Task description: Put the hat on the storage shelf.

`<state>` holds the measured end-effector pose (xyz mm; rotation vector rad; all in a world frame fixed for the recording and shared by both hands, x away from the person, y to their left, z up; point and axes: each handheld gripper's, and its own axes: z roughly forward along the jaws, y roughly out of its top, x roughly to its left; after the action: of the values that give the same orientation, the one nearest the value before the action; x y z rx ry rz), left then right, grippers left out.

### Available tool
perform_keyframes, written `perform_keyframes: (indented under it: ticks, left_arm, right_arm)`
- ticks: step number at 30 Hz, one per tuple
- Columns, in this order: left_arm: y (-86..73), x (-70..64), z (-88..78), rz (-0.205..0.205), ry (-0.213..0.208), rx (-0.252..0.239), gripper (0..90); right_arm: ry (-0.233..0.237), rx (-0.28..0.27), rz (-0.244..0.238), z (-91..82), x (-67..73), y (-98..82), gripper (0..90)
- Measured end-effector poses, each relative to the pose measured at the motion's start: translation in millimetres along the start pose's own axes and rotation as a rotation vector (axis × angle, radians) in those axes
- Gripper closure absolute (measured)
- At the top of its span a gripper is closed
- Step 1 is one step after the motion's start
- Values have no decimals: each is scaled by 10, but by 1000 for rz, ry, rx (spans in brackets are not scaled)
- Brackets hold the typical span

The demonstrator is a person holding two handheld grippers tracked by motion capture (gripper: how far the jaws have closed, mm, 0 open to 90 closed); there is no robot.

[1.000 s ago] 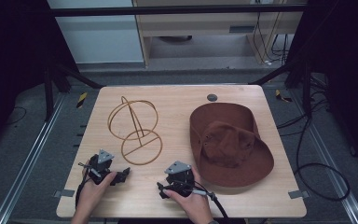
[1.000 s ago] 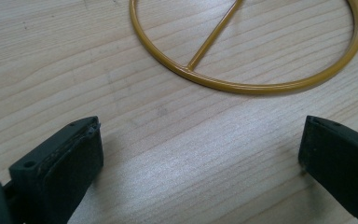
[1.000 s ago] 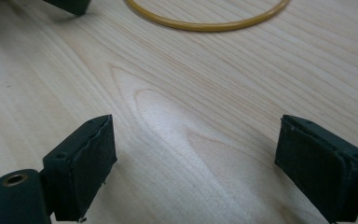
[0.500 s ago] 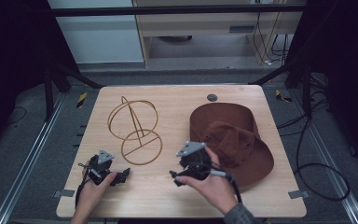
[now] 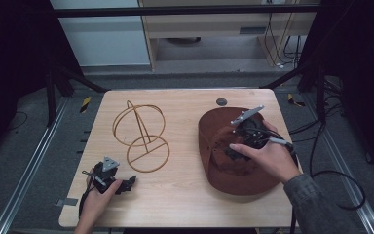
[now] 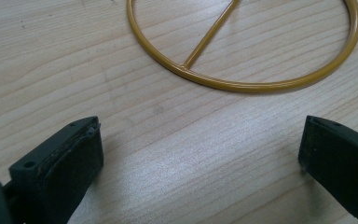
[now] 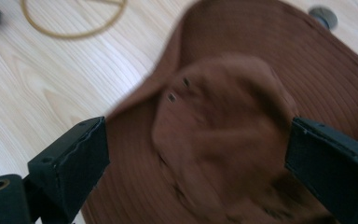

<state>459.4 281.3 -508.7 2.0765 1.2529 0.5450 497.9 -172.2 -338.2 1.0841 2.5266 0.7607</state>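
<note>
Hovering over hat [image 5: 238, 165] at table's [image 5: 185, 195] right side, right gripper [image 7: 196, 154] wide, straddling crown, nothing held. Left gripper [image 6: 200, 154] wide too, empty, parked near stand [image 5: 141, 136]. Next, probably: lower, pinch crown, lift toward stand.

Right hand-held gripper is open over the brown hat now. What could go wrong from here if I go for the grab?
1. The right hand-held gripper has its jaws spread wide around the hat crown; the soft fabric may bunch or slip instead of lifting cleanly.
2. The right gripper view is blurred, so aim is uncertain; closing may catch only a fold.
3. The wire stand looks light and sits right by the open left hand-held gripper; a bump or dragged brim could tip it.
</note>
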Motion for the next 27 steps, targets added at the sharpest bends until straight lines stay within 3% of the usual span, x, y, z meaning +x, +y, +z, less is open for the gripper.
perform_keyframes:
  ticks: [5,8,12,18,21,27]
  left_arm:
    - [-4,-15,-1,-3,-2,-5,0]
    - [-6,-14,-5,6,-5,-3,0]
    - [-8,-18,-7,7,-6,-3,0]
    - [-9,-25,-7,6,-9,-5,0]
    - [-13,-35,-15,13,-12,1,0]
    - [-14,-42,-14,12,-13,-3,0]
  right_arm:
    - [-46,68,-37,-59,-181,-36,84]
    - [-29,81,-8,-61,-325,-9,102]
    - [-36,89,-9,-26,-400,23,112]
    - [-18,119,-8,143,-532,101,146]
    - [17,144,-18,293,-616,116,138]
    - [11,166,5,427,-650,137,135]
